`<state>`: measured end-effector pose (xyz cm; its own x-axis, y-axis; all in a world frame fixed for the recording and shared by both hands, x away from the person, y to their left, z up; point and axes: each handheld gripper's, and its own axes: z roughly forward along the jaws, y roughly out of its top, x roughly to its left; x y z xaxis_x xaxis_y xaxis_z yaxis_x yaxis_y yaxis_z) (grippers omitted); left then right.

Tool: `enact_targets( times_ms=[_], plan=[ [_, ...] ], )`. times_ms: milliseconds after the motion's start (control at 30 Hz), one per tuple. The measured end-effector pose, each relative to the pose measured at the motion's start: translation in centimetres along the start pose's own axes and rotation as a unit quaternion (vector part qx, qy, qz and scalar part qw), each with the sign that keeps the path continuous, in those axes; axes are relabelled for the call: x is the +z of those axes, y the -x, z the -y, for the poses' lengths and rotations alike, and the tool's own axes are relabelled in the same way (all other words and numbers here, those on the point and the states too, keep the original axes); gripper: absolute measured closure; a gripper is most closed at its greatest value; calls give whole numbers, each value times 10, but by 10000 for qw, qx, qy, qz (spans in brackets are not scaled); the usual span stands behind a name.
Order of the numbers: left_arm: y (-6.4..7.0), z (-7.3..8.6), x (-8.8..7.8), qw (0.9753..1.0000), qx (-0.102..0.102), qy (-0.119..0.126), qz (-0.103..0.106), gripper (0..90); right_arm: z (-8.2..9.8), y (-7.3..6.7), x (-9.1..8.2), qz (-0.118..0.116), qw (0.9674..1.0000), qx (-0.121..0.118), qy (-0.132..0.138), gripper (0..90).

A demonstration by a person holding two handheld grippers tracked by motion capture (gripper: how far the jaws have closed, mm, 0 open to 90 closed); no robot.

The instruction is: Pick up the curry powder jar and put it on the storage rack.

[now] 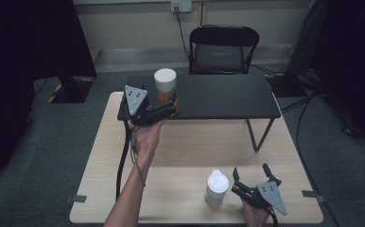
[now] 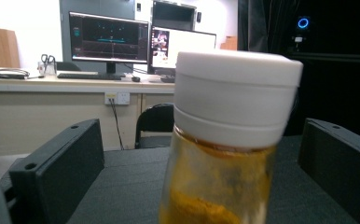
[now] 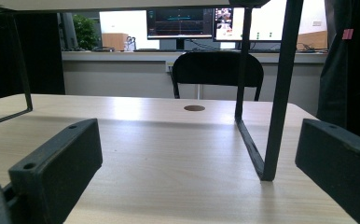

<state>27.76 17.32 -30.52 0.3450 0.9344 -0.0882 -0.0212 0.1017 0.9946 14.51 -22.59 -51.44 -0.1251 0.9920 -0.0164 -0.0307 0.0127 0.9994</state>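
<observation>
Between the left gripper's (image 1: 171,105) wide-open jaws stands a white-capped jar (image 2: 229,140), untouched; the right gripper (image 1: 251,176) gapes empty.

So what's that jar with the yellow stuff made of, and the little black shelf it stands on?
The jar looks like clear plastic or glass; the yellow powder shows through its glossy wall, so I can't tell which. Its lid seems to be matte white plastic, smooth and opaque. The black shelf has a dull dark top, maybe painted board, on thin legs that look like black metal bar.
</observation>
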Motion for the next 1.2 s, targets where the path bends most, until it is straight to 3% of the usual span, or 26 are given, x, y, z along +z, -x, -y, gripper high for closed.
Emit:
enact_targets(
  times_ms=[467, 1033, 1200],
  plan=[
    [2, 6, -21, 9999, 71, 74, 18, 0, 0, 0, 0, -1, 10000, 1, -2, 0],
    [1, 34, -49, 9999, 142, 35, -93, 0, 0, -1, 0, 14, 10000, -1, 2, 0],
    [-1, 46, -58, 9999, 69, 78, -138, 0, 0, -1, 0, 16, 10000, 1, 1, 0]
  ],
)
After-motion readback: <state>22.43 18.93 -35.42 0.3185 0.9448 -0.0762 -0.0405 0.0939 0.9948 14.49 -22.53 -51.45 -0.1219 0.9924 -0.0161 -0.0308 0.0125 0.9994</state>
